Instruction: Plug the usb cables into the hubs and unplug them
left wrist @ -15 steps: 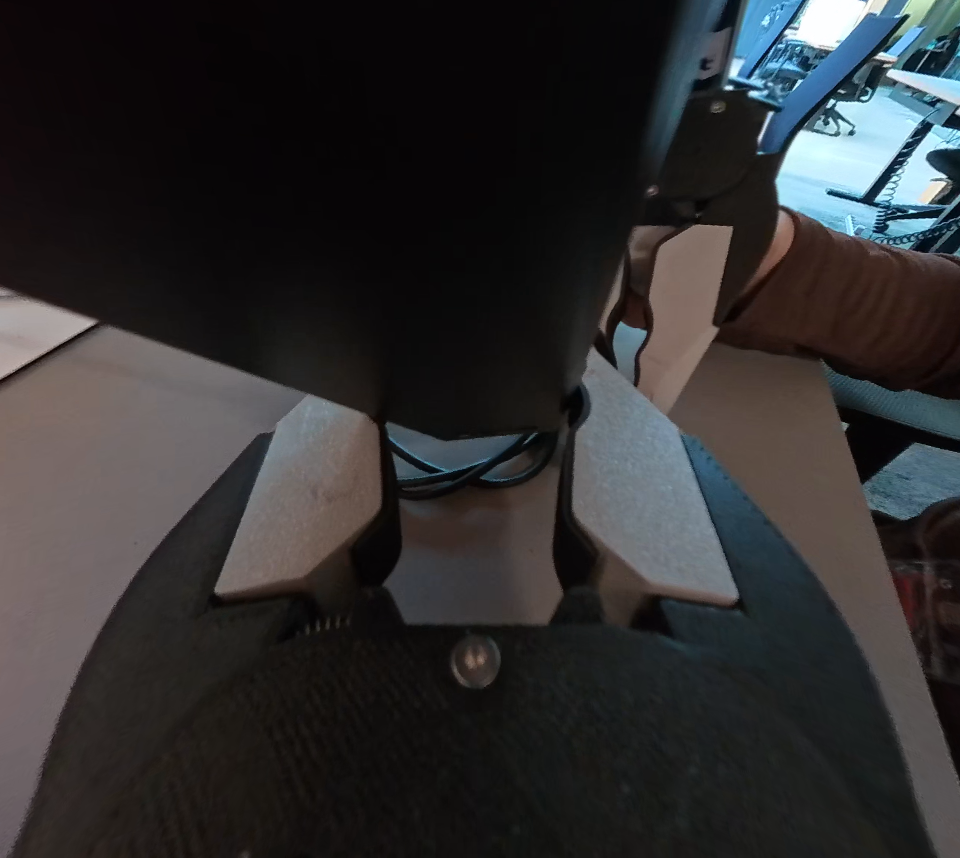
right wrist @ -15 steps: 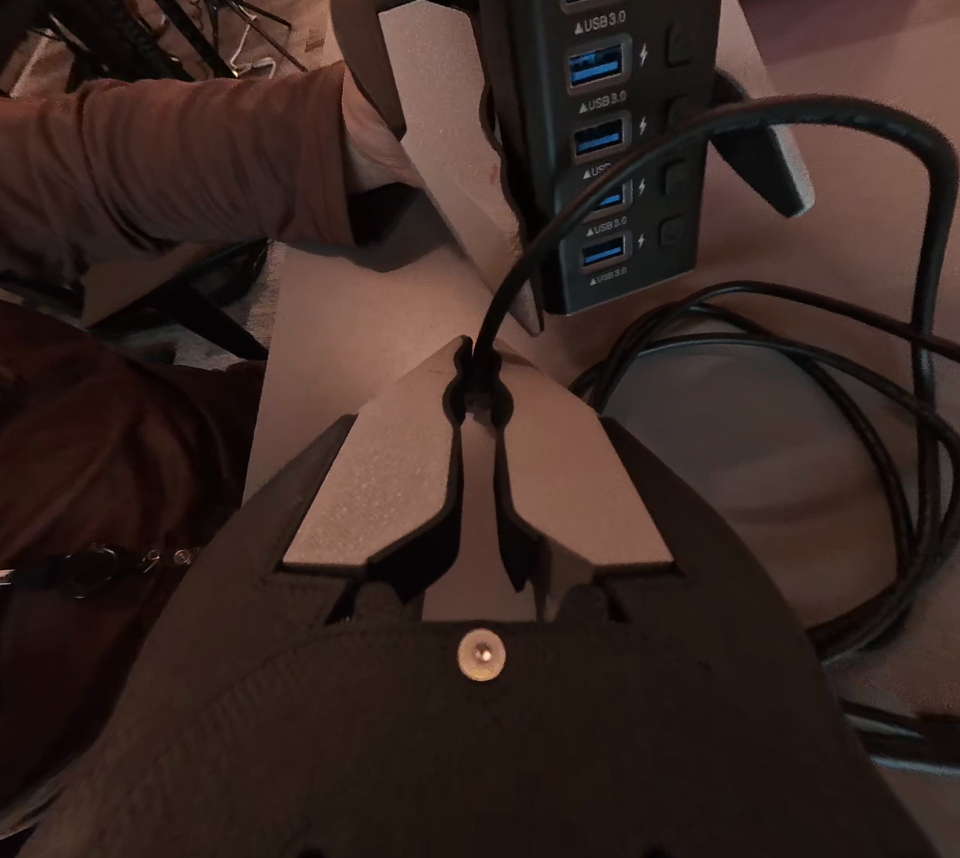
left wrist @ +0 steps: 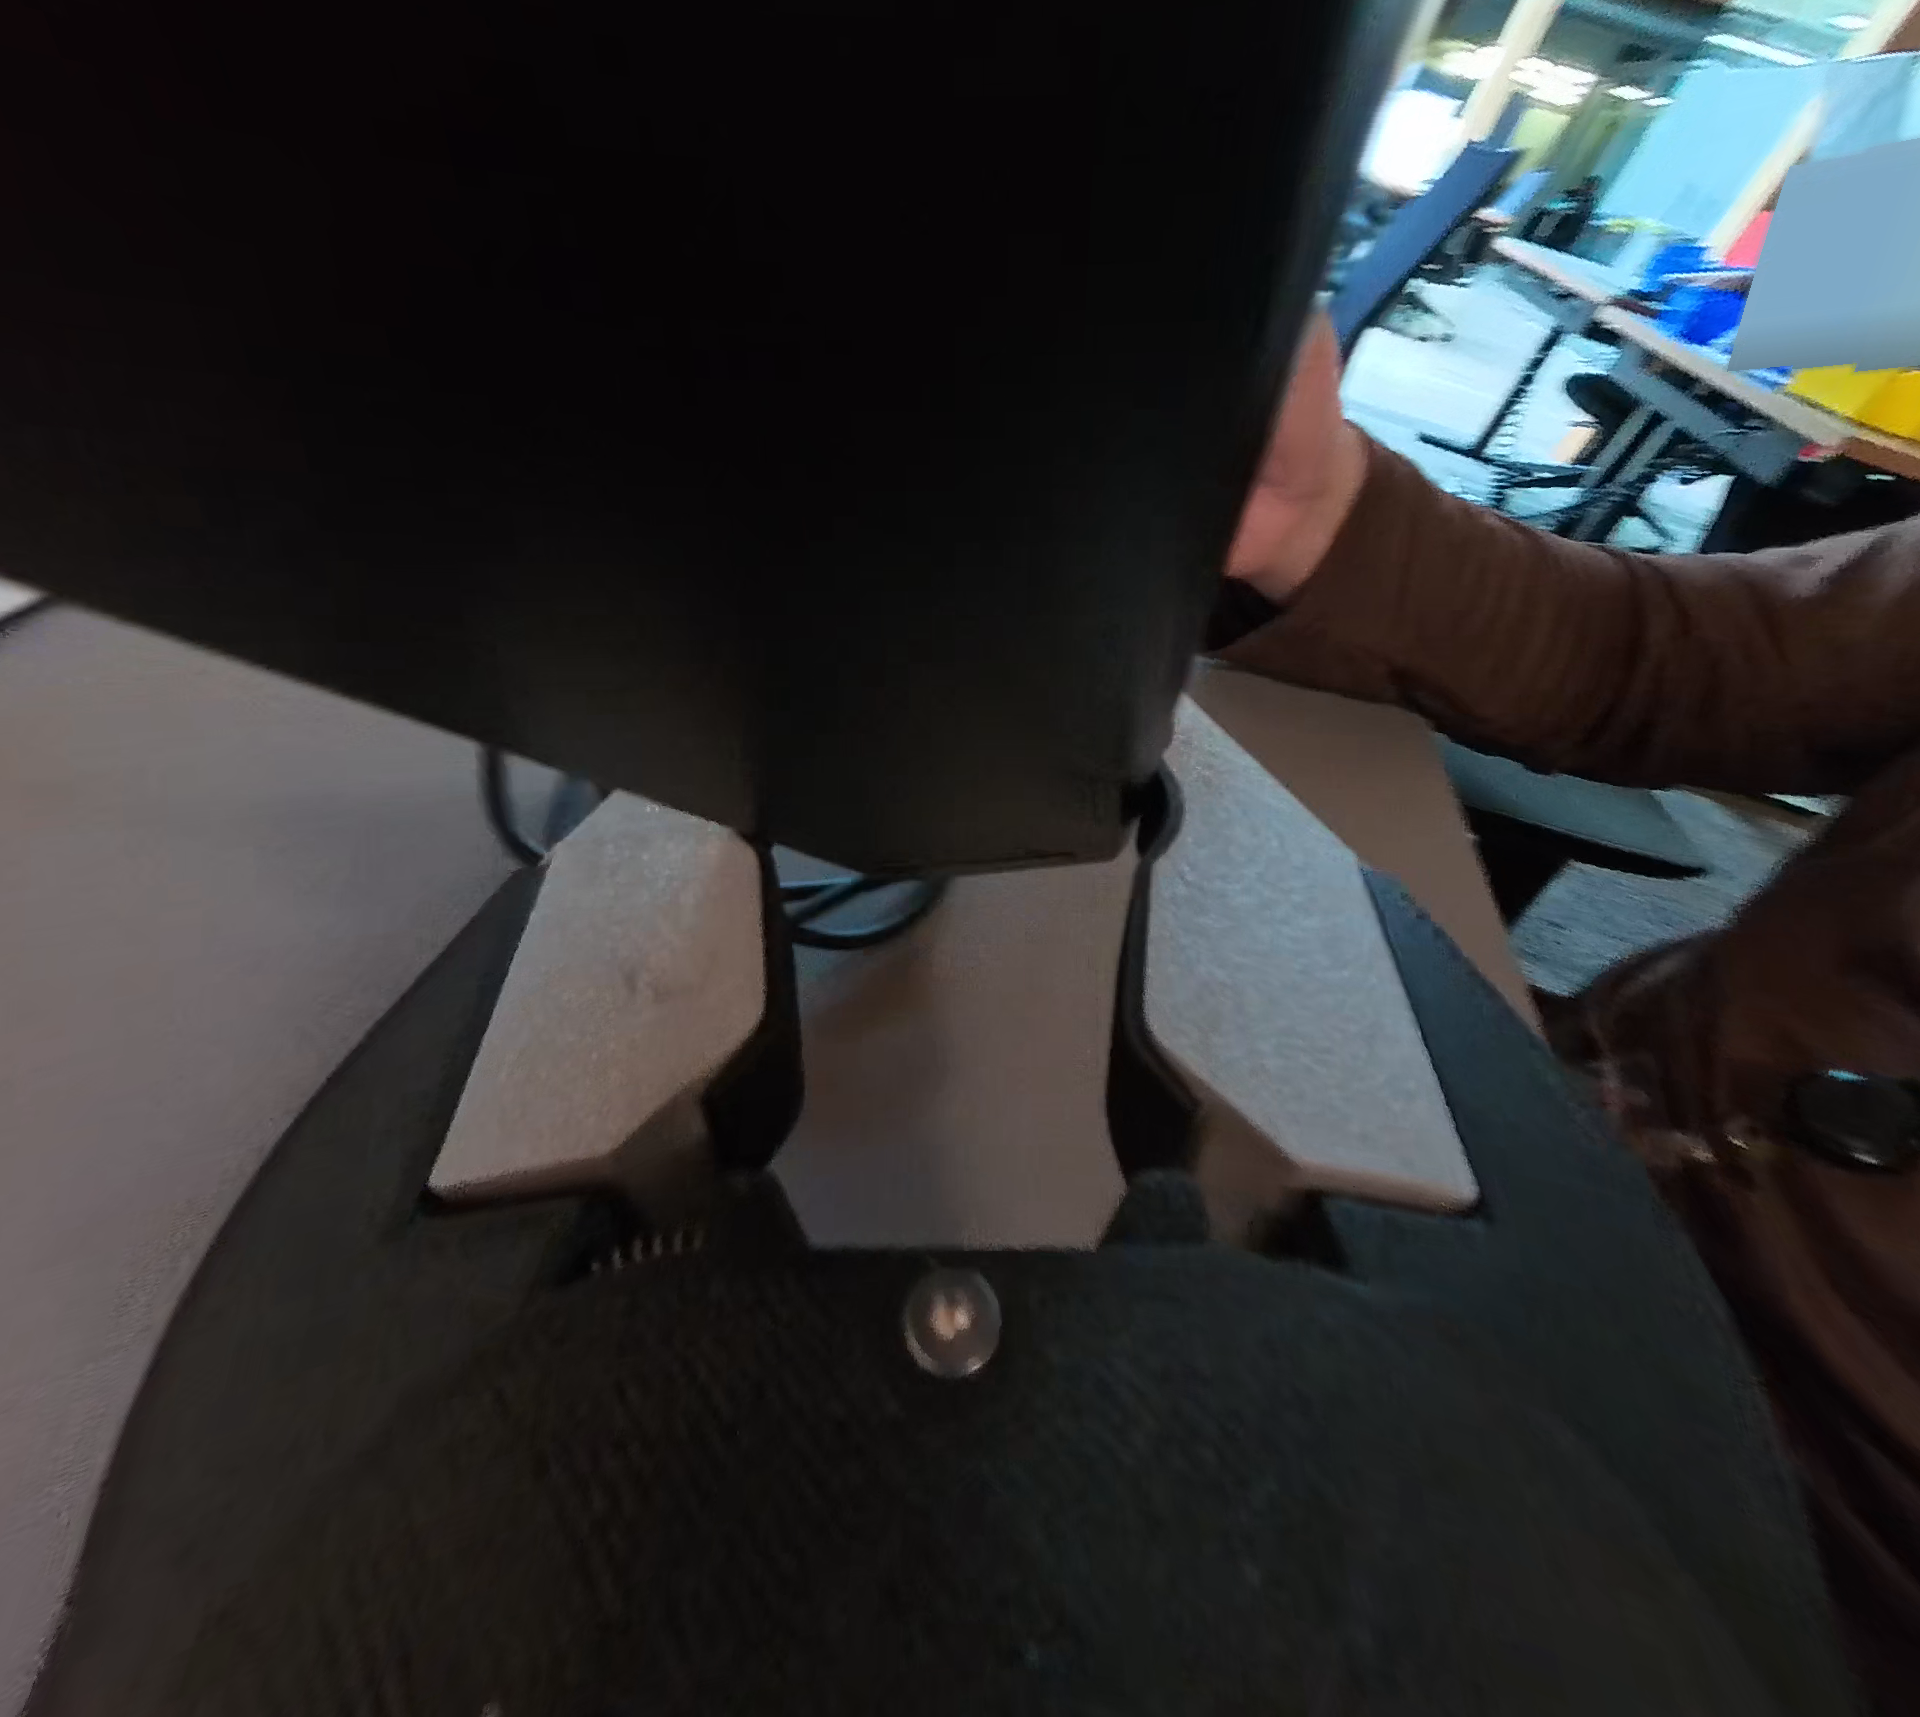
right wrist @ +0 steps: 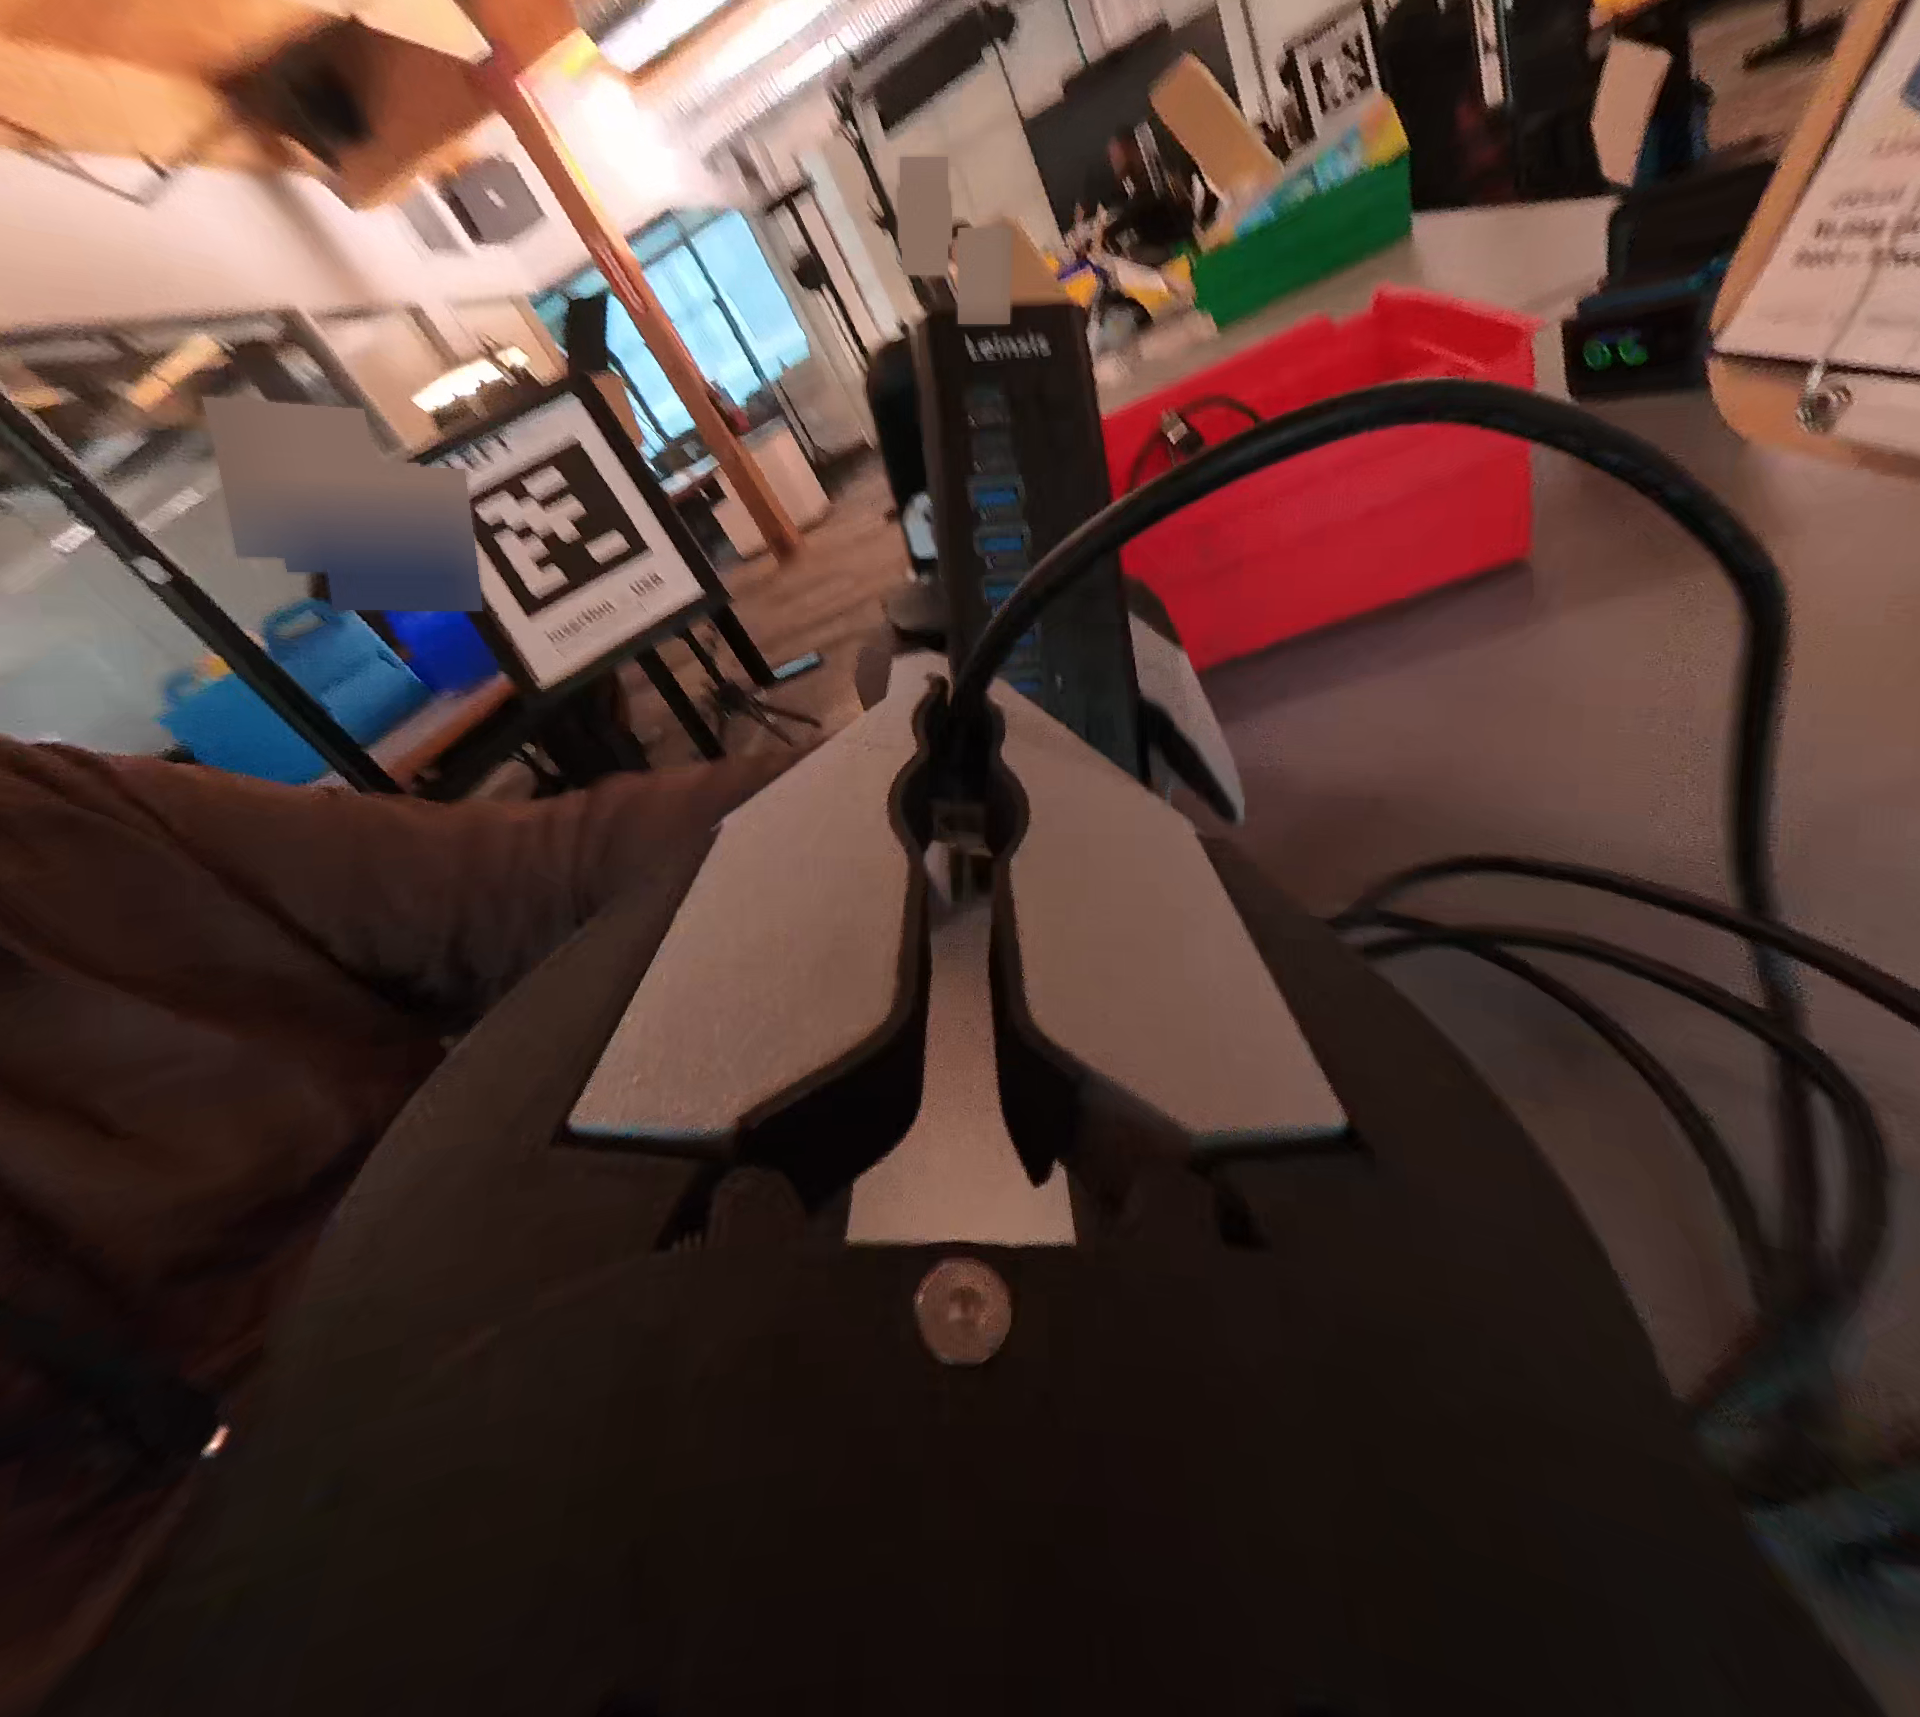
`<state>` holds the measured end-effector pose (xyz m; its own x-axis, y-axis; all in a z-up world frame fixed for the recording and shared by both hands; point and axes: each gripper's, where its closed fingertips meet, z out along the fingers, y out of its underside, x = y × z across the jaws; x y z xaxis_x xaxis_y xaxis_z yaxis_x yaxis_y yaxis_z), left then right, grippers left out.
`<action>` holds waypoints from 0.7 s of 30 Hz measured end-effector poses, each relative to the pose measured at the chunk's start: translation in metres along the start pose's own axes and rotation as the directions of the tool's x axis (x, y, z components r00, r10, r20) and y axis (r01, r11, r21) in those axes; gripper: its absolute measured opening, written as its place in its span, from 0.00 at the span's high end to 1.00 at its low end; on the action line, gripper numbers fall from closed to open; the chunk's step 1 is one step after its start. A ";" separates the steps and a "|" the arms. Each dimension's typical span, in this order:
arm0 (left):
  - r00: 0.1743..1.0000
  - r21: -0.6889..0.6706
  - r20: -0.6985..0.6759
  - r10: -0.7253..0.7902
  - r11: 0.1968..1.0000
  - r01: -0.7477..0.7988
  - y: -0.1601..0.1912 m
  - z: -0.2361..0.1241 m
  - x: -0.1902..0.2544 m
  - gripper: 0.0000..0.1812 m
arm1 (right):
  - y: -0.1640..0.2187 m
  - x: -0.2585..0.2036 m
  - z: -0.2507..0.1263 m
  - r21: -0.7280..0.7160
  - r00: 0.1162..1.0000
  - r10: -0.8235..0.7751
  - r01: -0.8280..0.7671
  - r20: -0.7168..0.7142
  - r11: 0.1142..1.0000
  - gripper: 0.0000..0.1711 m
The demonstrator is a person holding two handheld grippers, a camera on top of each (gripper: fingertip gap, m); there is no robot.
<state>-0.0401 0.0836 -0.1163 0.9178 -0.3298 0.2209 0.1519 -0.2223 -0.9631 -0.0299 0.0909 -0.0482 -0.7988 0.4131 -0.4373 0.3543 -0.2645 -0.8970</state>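
Observation:
My left gripper [left wrist: 951,820] is shut on the lower end of a black USB hub [left wrist: 675,265], whose dark back fills most of the left wrist view. In the right wrist view the same hub [right wrist: 1023,504] stands upright with a column of blue ports facing me, just beyond my fingertips. My right gripper [right wrist: 958,737] is shut on the plug of a black USB cable [right wrist: 1455,420]. The cable arcs up and right, then drops to coils on the table. The plug is outside the ports.
A red bin [right wrist: 1340,472] stands on the table behind the hub, with a green bin [right wrist: 1309,233] farther back. Loose black cable loops [right wrist: 1714,1044] lie at the right. A board with a black-and-white marker [right wrist: 571,524] stands at the left. A brown sleeve [left wrist: 1558,628] is at the right. The gap from one gripper's tips to the other's is roughly 7 cm.
My right gripper has tilted up and pulled back with the cable plug, so the hub now looks farther off and upright. The left gripper still clamps the hub, shifted slightly.

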 end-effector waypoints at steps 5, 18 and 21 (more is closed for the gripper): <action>0.988 -0.022 -0.153 -0.014 1.000 0.011 0.005 0.008 0.026 0.62 | -0.010 -0.017 0.005 0.076 0.997 -0.056 0.052 0.059 0.996 1.00; 0.953 -0.063 -0.301 -0.013 0.998 -0.006 0.011 0.013 0.056 0.62 | -0.006 -0.042 0.023 0.073 0.936 -0.352 0.351 0.009 0.934 1.00; 0.959 -0.062 -0.283 -0.008 0.998 -0.010 0.011 0.013 0.053 0.62 | -0.003 -0.042 0.025 0.071 0.933 -0.359 0.358 0.005 0.931 1.00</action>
<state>0.0151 0.0757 -0.1171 0.7755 -0.5741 0.2626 0.1196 -0.2749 -0.9540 -0.0103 0.0526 -0.0253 -0.8751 0.4763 -0.0861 0.0099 -0.1602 -0.9870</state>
